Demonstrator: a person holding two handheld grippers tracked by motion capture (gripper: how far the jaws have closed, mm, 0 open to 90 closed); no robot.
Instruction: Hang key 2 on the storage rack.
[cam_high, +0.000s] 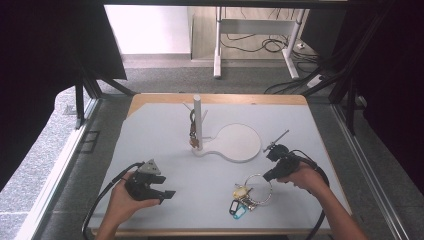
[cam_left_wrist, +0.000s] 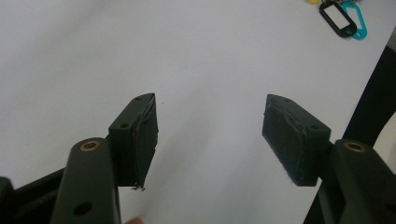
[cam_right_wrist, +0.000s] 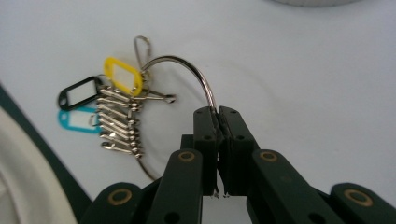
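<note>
R gripper (cam_right_wrist: 218, 112) was clamped shut on the wire of the big key ring (cam_right_wrist: 187, 70), pinching its right-hand arc. The ring lay near the table's (cam_high: 165, 120) near-right edge, with the keys (cam_right_wrist: 119, 126) and tags, yellow (cam_right_wrist: 122, 75), black (cam_right_wrist: 80, 93) and blue (cam_right_wrist: 78, 119), bunched on the ring's left side, away from the jaws. The peg stand (cam_high: 197, 122) stood far-left of the ring, post upright, so the carry would prob. run far and left, with the ring's hoop brought over a peg. R hand (cam_high: 300, 175) was clearly nearer. L gripper (cam_left_wrist: 210, 130) hung wide open over bare table at near-left, holding nothing.
</note>
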